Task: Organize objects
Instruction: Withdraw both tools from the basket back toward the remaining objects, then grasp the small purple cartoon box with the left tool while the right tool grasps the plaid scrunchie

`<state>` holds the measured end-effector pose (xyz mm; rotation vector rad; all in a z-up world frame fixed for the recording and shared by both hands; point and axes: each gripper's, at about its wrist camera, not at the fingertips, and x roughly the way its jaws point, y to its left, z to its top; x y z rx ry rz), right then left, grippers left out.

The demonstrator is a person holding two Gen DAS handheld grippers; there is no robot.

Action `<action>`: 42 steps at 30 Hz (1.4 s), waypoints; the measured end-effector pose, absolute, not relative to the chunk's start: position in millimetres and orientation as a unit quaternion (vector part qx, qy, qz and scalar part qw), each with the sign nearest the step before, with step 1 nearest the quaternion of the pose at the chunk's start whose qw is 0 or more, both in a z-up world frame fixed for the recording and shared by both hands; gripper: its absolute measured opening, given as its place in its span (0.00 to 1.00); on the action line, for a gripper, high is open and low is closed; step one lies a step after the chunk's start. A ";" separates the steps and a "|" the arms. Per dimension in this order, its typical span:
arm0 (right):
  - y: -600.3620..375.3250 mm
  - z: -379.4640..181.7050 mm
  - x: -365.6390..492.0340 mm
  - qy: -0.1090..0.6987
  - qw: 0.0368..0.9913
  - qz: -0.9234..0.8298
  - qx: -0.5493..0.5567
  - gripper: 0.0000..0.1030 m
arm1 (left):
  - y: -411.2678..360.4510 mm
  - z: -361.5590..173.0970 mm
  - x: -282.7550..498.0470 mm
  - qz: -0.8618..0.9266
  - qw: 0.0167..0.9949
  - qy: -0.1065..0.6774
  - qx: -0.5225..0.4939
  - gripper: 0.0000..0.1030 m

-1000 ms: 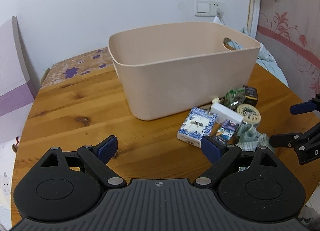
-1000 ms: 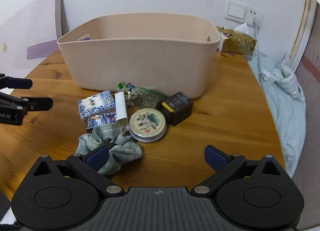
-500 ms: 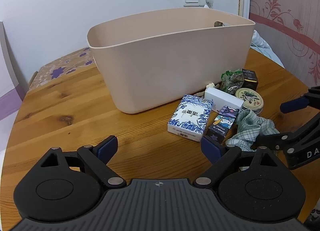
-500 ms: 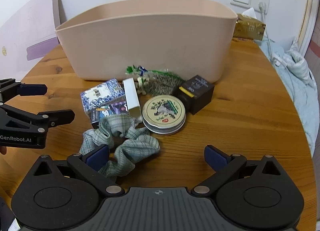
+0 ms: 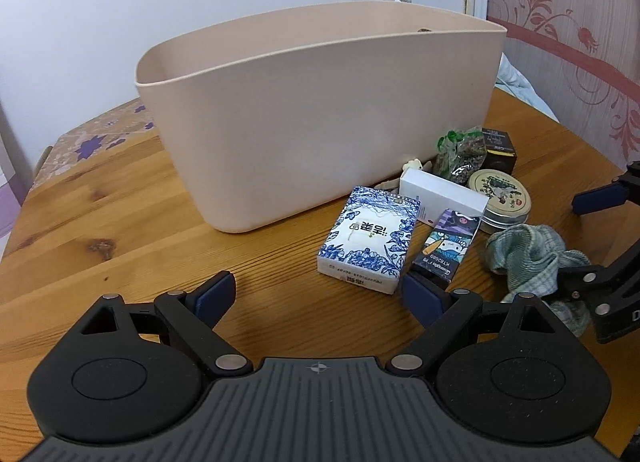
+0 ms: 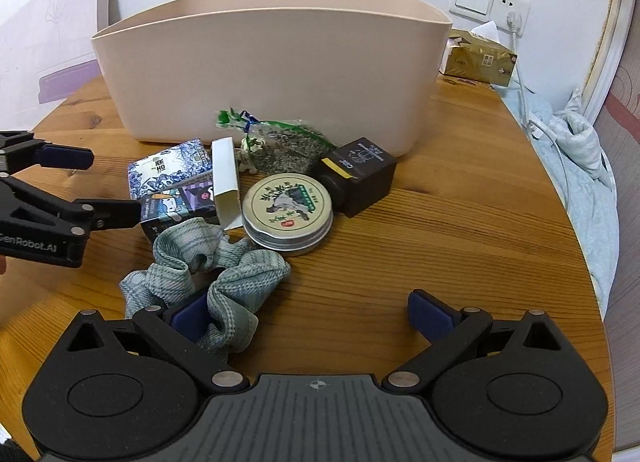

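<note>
A tall beige bin [image 5: 320,102] stands on the round wooden table. In front of it lie a blue-and-white tissue pack [image 5: 368,242], a small purple card box [image 5: 446,246], a white box [image 5: 440,190], a round tin [image 6: 288,206], a black box [image 6: 360,174], a green bag [image 6: 280,142] and a green checked scrunchie [image 6: 208,262]. My left gripper [image 5: 318,296] is open just short of the tissue pack, holding nothing. My right gripper [image 6: 310,314] is open too; the scrunchie lies against its left finger, not pinched.
A gold tissue box [image 6: 480,62] sits behind the bin by a wall socket with a white cable. Pale blue bedding [image 6: 580,150] borders the table's right edge. A floral-patterned surface [image 5: 100,138] adjoins the far left.
Both grippers have sunk toward the table and come closer to the pile, the left also shifting sideways. Jaws stay equally wide; no object has moved.
</note>
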<state>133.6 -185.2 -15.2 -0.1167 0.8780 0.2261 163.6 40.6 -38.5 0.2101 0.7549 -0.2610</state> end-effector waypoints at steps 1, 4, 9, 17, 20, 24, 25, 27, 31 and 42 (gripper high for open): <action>-186.4 -15.1 133.5 0.423 0.898 0.110 -0.056 0.99 | 40.1 -38.7 164.1 -0.128 0.916 0.368 0.102 0.89; -188.5 -14.1 133.6 0.422 0.898 0.112 -0.056 0.98 | 40.1 -38.1 162.8 -0.137 0.914 0.368 0.100 0.89; -191.6 -12.2 134.1 0.423 0.897 0.113 -0.058 0.94 | 36.5 -35.3 157.0 -0.159 0.908 0.377 0.093 0.89; -201.2 -8.8 129.7 0.424 0.897 0.110 -0.057 0.87 | 13.6 -38.6 145.6 -0.189 0.898 0.387 0.087 0.89; -207.2 -8.2 126.4 0.424 0.898 0.106 -0.055 0.85 | 9.5 -38.6 142.8 -0.191 0.895 0.396 0.072 0.89; -209.6 -9.2 123.3 0.420 0.899 0.108 -0.055 0.83 | 5.0 -37.9 139.0 -0.196 0.894 0.397 0.070 0.89; -209.7 -9.6 123.0 0.419 0.900 0.109 -0.055 0.83 | 3.5 -38.4 139.8 -0.195 0.894 0.398 0.072 0.89; -209.6 -9.9 122.7 0.417 0.900 0.114 -0.056 0.82 | 1.0 -40.2 143.0 -0.193 0.893 0.399 0.074 0.85; -209.2 -9.0 121.2 0.413 0.900 0.126 -0.055 0.72 | -2.7 -41.0 148.4 -0.192 0.895 0.397 0.067 0.79; -199.8 -6.0 119.8 0.404 0.901 0.145 -0.062 0.45 | -9.3 -40.2 146.9 -0.187 0.899 0.389 0.081 0.53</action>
